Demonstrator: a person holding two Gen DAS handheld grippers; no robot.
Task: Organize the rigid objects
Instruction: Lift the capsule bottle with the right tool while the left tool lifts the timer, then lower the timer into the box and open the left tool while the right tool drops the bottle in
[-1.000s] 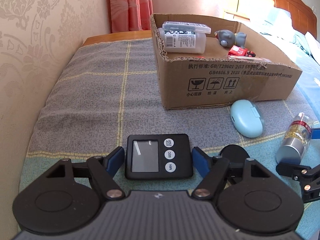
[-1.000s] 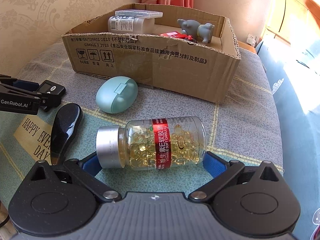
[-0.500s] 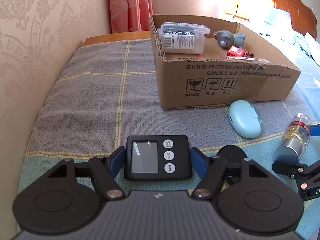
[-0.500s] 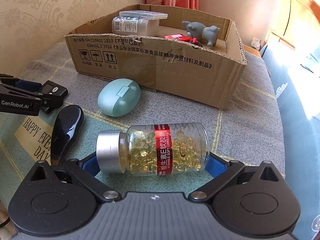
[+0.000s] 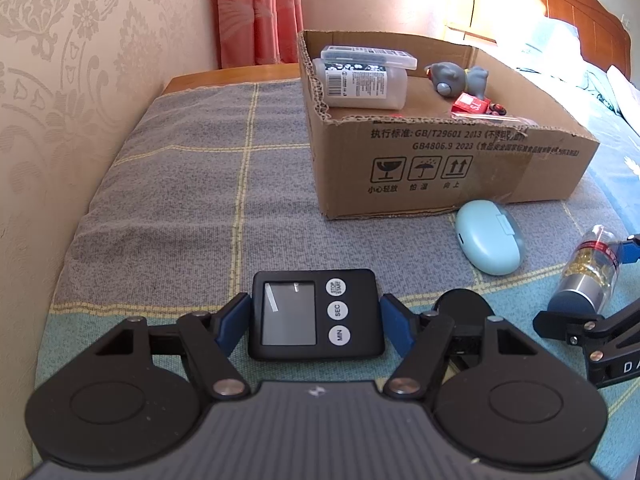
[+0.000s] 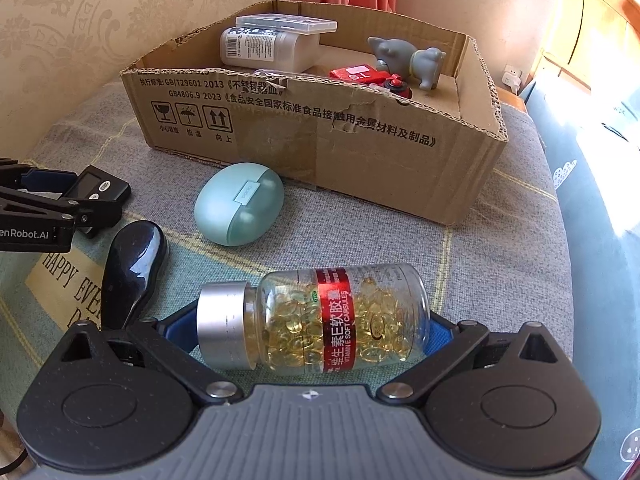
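Left gripper (image 5: 316, 320) clamped across timer (image 5: 314, 314) flanks; right gripper (image 6: 312, 332) clamped endwise on capsule bottle (image 6: 316, 318). Cardboard box (image 6: 360, 152) ahead, presumably the destination.

Black gripper (image 5: 316, 316) – blue pads, silver screws

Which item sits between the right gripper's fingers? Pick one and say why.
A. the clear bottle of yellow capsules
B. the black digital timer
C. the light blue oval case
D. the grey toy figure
A: in the right wrist view the capsule bottle lies sideways across the right gripper, with a blue pad at its silver cap and another at its base.
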